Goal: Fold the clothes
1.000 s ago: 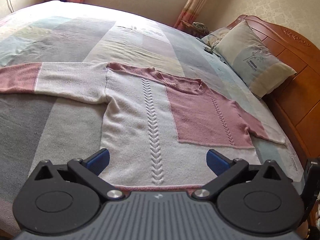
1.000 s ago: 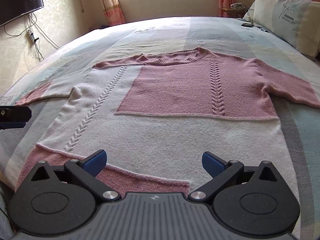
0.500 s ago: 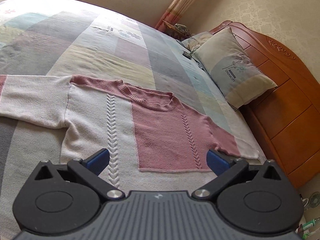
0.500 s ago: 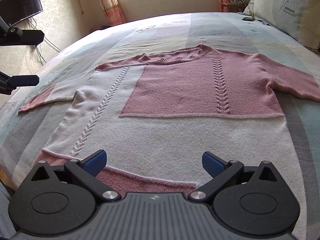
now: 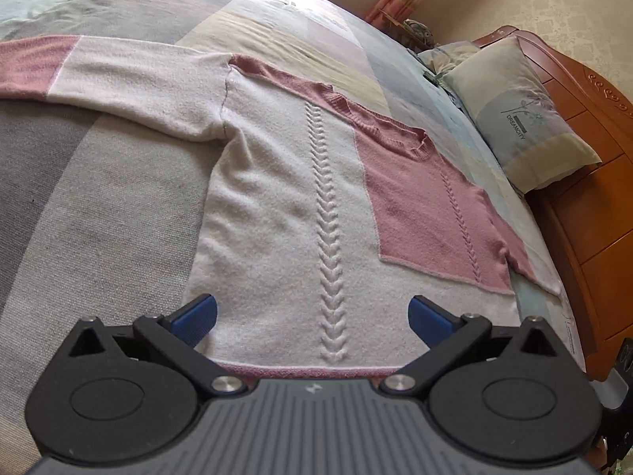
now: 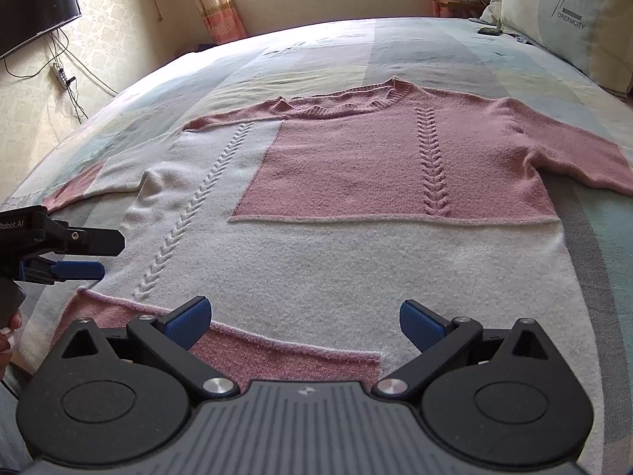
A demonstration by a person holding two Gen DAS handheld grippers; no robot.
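Pink-and-cream knit sweater (image 6: 356, 206) is spread flat, sleeves out, on the bed (image 6: 455, 43) | judged soft, limp, light, stretchy | best pinched at near hem corners or shoulders | left gripper (image 5: 312, 314) and right gripper (image 6: 302, 318): jaws wide, nothing held

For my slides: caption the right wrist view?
Open right gripper above hem of pink-and-white sweater laid flat on bed; left gripper alongside.

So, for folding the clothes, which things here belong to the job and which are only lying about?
Belongs to the job:
- sweater
- left gripper, open
- right gripper, open

Only lying about:
- pillow
- small dark object near the pillow
- television
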